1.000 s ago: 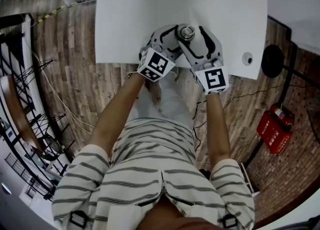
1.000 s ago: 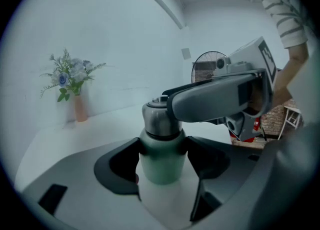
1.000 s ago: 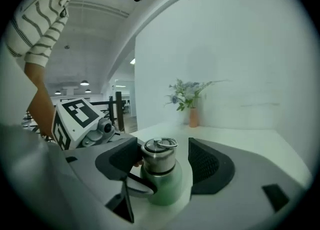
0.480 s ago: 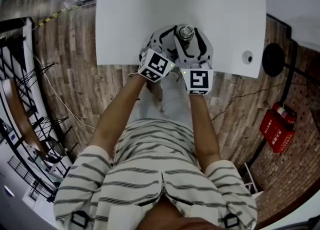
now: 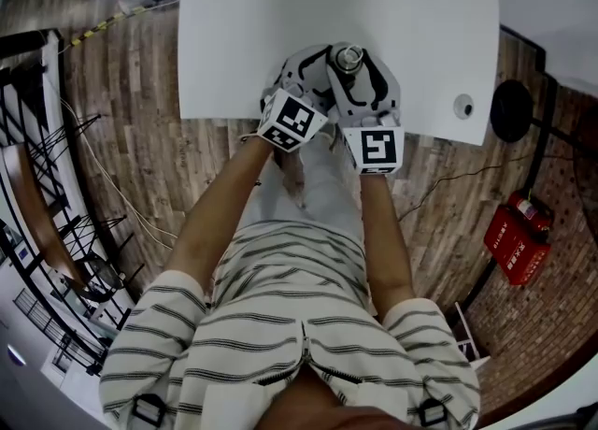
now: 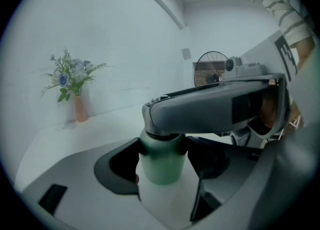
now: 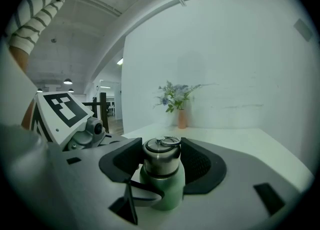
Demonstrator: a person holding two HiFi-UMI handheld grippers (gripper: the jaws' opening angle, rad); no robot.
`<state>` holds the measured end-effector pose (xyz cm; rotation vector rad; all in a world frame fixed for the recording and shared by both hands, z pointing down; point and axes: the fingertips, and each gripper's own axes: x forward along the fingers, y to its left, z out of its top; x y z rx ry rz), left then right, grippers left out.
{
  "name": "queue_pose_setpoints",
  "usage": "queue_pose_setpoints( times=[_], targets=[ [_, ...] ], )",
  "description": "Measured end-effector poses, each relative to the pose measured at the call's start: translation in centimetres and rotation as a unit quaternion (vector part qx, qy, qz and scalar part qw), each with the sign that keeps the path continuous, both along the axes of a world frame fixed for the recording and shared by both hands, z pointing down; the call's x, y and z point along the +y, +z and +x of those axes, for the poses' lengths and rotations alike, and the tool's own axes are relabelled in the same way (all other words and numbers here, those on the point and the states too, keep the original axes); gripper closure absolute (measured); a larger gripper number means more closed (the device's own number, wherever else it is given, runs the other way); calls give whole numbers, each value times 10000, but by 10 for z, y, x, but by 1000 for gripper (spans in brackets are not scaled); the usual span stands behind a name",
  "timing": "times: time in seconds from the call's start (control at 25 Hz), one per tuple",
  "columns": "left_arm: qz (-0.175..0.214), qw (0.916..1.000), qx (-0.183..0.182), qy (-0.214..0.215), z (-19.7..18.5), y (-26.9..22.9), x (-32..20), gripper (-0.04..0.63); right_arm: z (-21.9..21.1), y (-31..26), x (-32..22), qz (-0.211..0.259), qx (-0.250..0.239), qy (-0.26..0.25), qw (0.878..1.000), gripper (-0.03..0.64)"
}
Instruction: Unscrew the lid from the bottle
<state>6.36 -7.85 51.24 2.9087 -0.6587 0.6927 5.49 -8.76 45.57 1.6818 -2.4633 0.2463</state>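
Left gripper [image 6: 162, 166] holds bottle [image 6: 160, 156]; its view hides lid [image 7: 161, 158].

A bright, white-walled studio that opened onto an office hall.

A plain white table [image 5: 420, 7] stood on wood-plank floor [image 5: 140, 138]. Far beyond the left gripper [image 6: 162, 161], a vase of flowers [image 6: 75, 94] sat against a bare white wall, with a wire fan [image 6: 212, 74] further right. Off to that gripper's left, ceiling lamps [image 7: 67, 81] lit a long hall. Cables [image 5: 103, 176] trailed over the floor, and well to the gripper's right a red box [image 5: 512, 241] lay by brickwork [image 5: 551, 325].
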Motion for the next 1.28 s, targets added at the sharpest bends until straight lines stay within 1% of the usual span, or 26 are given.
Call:
queue_pose_setpoints(
  times=[0.08, 0.16, 0.28, 0.4, 0.52, 0.6, 0.84, 0.96, 1.04, 1.12, 1.28],
  targets=[
    [-3, 10000, 3, 2, 0, 0, 0, 296, 0, 0, 0, 3, -80, -112, 9999, 368],
    [-6, 10000, 15, -5, -1, -1, 0, 296, -2, -1, 0, 1, -182, -361, 9992, 369],
    [-3, 10000, 16, -1, 0, -1, 1, 296, -2, -2, 3, 49, -208, -1032, 9944, 370],
    [-1, 10000, 8, 8, 1, -2, -1, 296, -2, -3, 3, 88, -127, -1760, 9843, 370],
    [-1, 10000, 10, 14, 0, -3, -1, 296, -4, -4, 4, 88, -108, -2367, 9715, 370],
    [-4, 10000, 17, 22, -1, -2, -1, 296, -7, -3, 5, 48, -61, -2793, 9602, 370],
    [7, 10000, -5, 45, -3, -2, 0, 296, -11, -2, 9, -75, 168, -4049, 9142, 371],
    [4, 10000, -9, 52, -2, -3, 0, 296, -10, 0, 10, -208, 360, -4527, 8907, 371],
    [8, 10000, -15, 59, -1, -4, 0, 296, -8, 0, 11, -287, 513, -4738, 8787, 371],
    [9, 10000, -20, 56, 0, -4, 0, 296, -7, 0, 12, -324, 616, -4816, 8736, 371],
    [14, 10000, -21, 47, -1, -3, 1, 296, -7, 1, 13, -282, 584, -4792, 8753, 371]
  ],
)
